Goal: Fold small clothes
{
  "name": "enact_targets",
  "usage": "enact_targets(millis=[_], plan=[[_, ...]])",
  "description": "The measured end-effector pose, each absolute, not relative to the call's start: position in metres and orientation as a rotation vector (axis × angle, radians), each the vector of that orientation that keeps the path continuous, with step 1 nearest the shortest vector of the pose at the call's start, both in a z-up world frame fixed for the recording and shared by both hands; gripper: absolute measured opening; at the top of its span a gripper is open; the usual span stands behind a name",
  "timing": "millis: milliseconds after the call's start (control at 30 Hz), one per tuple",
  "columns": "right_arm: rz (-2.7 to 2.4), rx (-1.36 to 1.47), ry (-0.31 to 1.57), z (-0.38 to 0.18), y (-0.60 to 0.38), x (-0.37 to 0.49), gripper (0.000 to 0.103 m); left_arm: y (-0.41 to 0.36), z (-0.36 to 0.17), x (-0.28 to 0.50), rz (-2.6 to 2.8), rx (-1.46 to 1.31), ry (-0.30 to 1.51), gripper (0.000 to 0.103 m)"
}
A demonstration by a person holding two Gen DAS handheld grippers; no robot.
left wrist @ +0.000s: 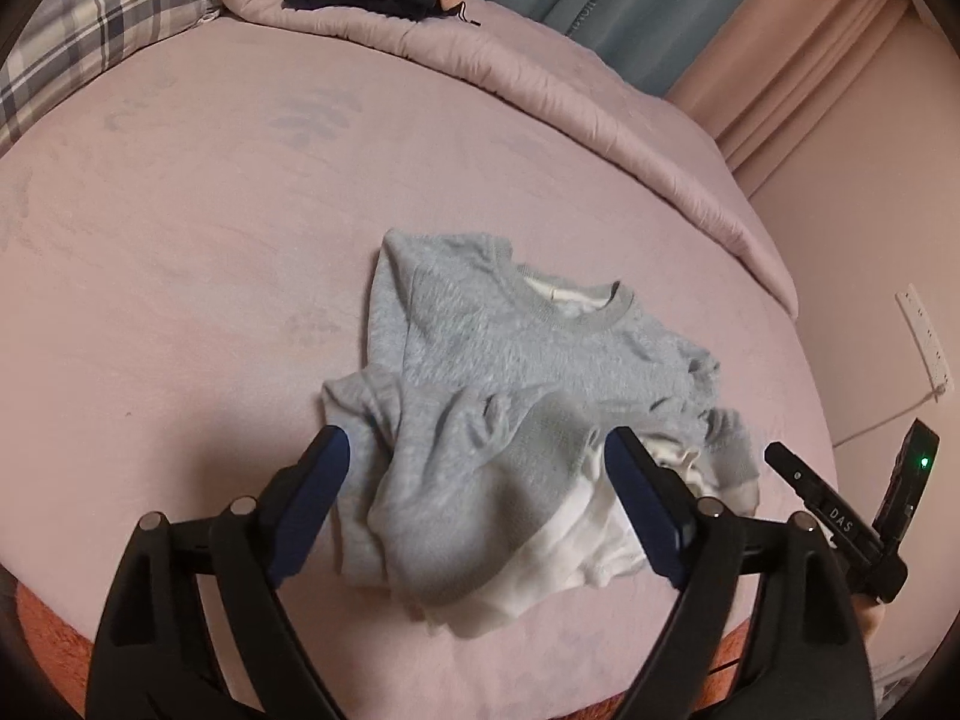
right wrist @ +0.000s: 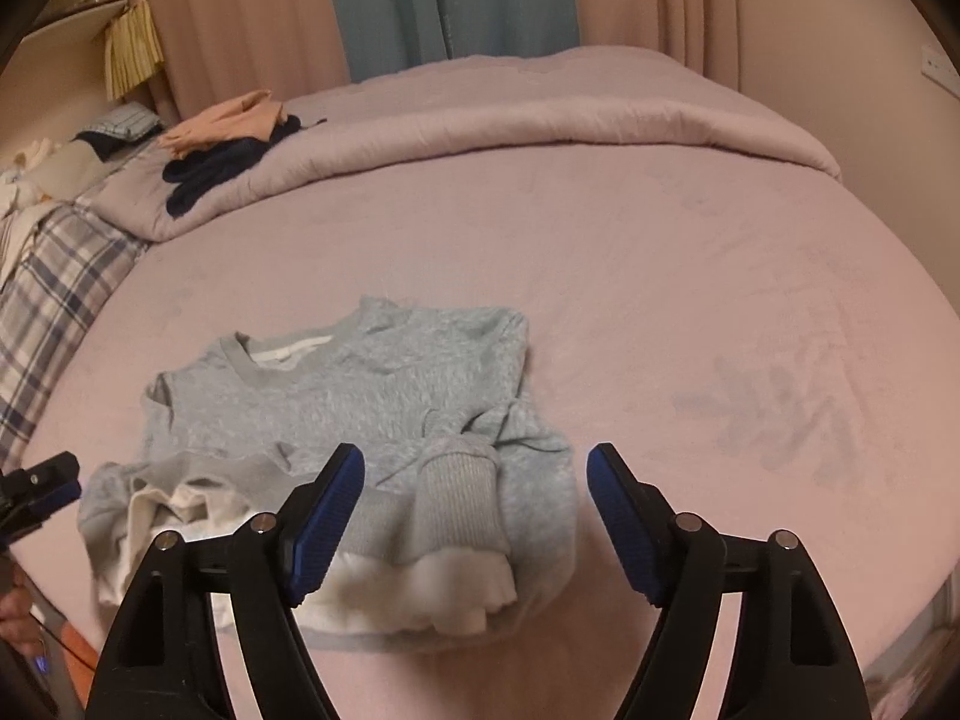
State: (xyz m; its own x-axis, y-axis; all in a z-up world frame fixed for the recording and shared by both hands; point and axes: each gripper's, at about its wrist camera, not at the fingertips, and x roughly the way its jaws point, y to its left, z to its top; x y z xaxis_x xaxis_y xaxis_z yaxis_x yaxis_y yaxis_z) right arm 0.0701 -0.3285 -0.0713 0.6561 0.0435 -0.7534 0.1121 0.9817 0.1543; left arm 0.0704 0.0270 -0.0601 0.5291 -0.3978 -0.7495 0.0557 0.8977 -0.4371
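A small grey sweatshirt (left wrist: 516,360) with a white lining lies crumpled on the pink bed sheet (left wrist: 210,240), neck towards the far side. Its hem is bunched and turned up, so the white inside (right wrist: 420,594) shows. My left gripper (left wrist: 477,441) hovers open over the bunched hem with its blue pads apart and clear of the cloth. My right gripper (right wrist: 477,459) is also open, above the sweatshirt (right wrist: 372,384) where a ribbed sleeve cuff (right wrist: 459,492) lies folded across. Neither holds anything. One of the right gripper's fingers (left wrist: 804,480) shows at the edge of the left wrist view.
A folded pink quilt (right wrist: 540,120) runs along the far side of the bed. On it lie a dark garment (right wrist: 222,171) and a peach one (right wrist: 228,120). A plaid pillow (left wrist: 90,30) is at the far left. Curtains and a wall socket (left wrist: 924,336) stand beyond the bed's right edge.
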Motion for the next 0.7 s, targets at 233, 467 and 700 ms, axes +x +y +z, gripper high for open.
enact_targets(millis=[233,467,700], plan=[[-0.014,0.21,0.907,-0.085,-0.321,0.062,0.079,0.027,-0.075,0.057,-0.299,-0.389,1.028,0.088],[0.024,0.232,0.991,-0.109,-0.311,0.056,0.079,0.017,-0.097,0.059,-0.322,-0.408,1.089,0.075],[-0.01,0.255,0.952,-0.104,-0.316,0.053,0.054,0.014,-0.099,0.063,-0.294,-0.399,1.089,0.057]])
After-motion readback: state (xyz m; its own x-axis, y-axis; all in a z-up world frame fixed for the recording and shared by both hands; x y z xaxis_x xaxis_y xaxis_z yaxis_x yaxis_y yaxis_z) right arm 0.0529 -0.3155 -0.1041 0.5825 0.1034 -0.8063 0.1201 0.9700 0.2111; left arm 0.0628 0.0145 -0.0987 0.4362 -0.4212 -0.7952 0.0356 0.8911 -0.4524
